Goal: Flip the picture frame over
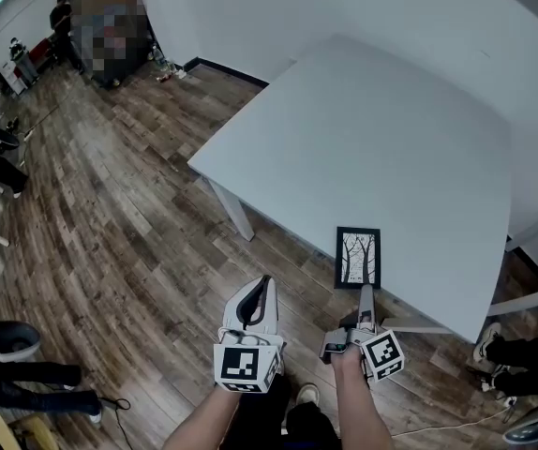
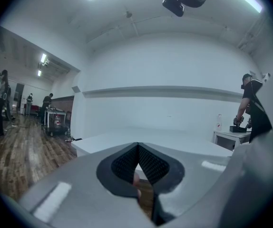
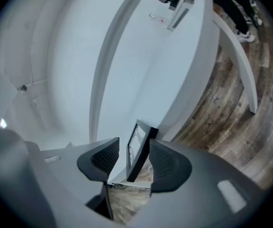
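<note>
A black picture frame with a tree drawing lies face up near the front edge of the white table. My right gripper is at the frame's near short edge. In the right gripper view that gripper stands open with the end of the frame between its pads, closer to the right pad. My left gripper hangs over the floor to the left of the frame, off the table. It is shut with nothing in it, its pads meeting at the tip.
Wooden floor lies left of and below the table, with a white table leg near its corner. A person's legs are at the right edge, another's at the lower left. People and equipment stand far back left.
</note>
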The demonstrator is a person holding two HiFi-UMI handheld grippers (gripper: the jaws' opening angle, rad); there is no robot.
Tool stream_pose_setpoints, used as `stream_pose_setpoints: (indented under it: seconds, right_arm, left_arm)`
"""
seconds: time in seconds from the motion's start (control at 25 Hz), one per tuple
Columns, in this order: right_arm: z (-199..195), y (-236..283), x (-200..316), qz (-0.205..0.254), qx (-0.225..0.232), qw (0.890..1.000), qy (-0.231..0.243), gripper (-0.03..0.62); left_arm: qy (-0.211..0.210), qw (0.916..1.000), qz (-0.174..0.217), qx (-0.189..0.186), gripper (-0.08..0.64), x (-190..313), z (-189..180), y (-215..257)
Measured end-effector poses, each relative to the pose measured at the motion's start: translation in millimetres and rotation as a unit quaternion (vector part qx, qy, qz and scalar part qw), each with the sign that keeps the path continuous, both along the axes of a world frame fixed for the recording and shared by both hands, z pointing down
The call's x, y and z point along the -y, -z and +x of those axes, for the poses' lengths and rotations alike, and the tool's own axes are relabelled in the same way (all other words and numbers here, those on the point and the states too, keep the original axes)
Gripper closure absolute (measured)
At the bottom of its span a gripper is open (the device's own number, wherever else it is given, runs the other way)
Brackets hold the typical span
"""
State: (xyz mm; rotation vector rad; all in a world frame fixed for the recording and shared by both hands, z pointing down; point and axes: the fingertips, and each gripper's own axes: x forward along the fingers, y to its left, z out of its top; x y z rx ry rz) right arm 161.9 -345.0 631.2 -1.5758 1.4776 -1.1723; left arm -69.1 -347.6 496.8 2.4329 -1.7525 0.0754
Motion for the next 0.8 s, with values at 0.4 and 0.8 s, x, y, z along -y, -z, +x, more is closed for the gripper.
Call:
stream_pose_setpoints:
  seconds: [0.4, 0.8]
  right_arm:
    - [-4.9, 80.7, -14.8, 0.070, -0.179, 0.978, 0.080, 0.391]
    - [-2.1, 148.1, -25.1, 0.118, -0.328, 0.927, 0.142, 0.427]
  left_arm:
    - [-0.003, 0.9999, 0.016, 0.000, 0.560, -7.4, 8.9, 23.1]
    - [0.000, 0.9994, 0.035, 0.006, 0.560, -27.9, 15.0, 57.5]
